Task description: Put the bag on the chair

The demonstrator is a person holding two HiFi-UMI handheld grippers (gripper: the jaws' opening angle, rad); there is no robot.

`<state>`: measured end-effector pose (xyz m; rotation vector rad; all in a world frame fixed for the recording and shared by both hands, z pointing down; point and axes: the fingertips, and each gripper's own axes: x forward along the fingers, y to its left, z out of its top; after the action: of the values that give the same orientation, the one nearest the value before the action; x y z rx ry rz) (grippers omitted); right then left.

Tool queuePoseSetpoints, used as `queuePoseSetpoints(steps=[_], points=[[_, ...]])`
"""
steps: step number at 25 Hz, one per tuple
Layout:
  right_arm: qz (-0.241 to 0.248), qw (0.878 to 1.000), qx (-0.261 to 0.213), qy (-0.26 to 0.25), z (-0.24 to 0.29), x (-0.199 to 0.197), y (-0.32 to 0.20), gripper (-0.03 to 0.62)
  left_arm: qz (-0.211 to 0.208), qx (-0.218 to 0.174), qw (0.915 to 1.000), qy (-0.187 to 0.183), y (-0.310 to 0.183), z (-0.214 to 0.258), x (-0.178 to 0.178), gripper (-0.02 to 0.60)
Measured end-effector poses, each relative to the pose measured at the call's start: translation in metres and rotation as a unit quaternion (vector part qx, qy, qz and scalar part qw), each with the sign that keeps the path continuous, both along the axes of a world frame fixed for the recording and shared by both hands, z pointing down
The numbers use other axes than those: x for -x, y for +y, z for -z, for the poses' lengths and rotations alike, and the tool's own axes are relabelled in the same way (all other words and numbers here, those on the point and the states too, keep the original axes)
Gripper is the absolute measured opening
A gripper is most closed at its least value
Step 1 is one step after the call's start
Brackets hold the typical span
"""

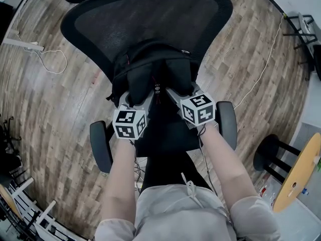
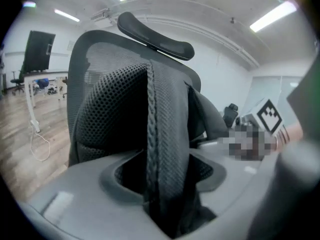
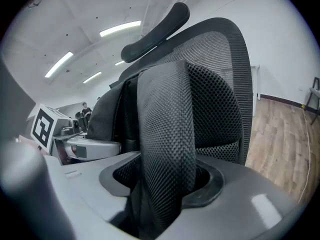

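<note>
A black backpack (image 1: 153,67) stands on the seat (image 1: 168,134) of a black office chair and leans on its mesh backrest (image 1: 150,14). My left gripper (image 1: 136,97) and right gripper (image 1: 176,95) reach into the bag's front side by side. In the left gripper view, a padded mesh shoulder strap (image 2: 165,134) runs upright between the jaws of the left gripper (image 2: 167,194), with dark gaps on both sides. The right gripper view shows the other strap (image 3: 167,134) the same way in the right gripper (image 3: 160,194). Neither strap looks pinched.
The chair's armrests (image 1: 100,144) (image 1: 226,122) flank my forearms. A black stool (image 1: 268,154) and a round wooden table (image 1: 301,172) stand at the right. On the wooden floor to the left lie a power strip with a white cable (image 1: 30,46).
</note>
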<state>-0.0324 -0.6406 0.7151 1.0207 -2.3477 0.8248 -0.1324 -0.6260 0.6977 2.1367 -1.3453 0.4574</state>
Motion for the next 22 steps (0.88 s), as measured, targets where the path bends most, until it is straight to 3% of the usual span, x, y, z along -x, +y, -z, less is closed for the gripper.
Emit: queuePoseSetpoints(steps=[2,6,13,17,22], points=[[-0.004,1.000,-0.003,0.002,0.003,-0.003,0.008,0.261,0.009,-0.005,0.9998,-0.017,0.012,0.000,0.004,0.277],[-0.016,1.000,-0.020,0.015,0.012,-0.011,0.019,0.352,0.032,-0.016,0.9993,-0.010,0.030,0.009,0.005,0.335],[-0.035,0.998,-0.046,0.030,0.042,-0.026,0.039,0.420,0.060,-0.055,0.9966,-0.013,0.056,0.044,0.013,0.357],[-0.053,0.996,-0.060,0.034,0.069,-0.043,0.058,0.401,0.075,-0.076,0.9940,-0.023,0.081,0.070,0.014,0.335],[-0.070,0.995,-0.058,0.040,0.096,-0.058,0.101,0.245,0.078,-0.093,0.9924,-0.017,0.124,0.098,0.006,0.200]])
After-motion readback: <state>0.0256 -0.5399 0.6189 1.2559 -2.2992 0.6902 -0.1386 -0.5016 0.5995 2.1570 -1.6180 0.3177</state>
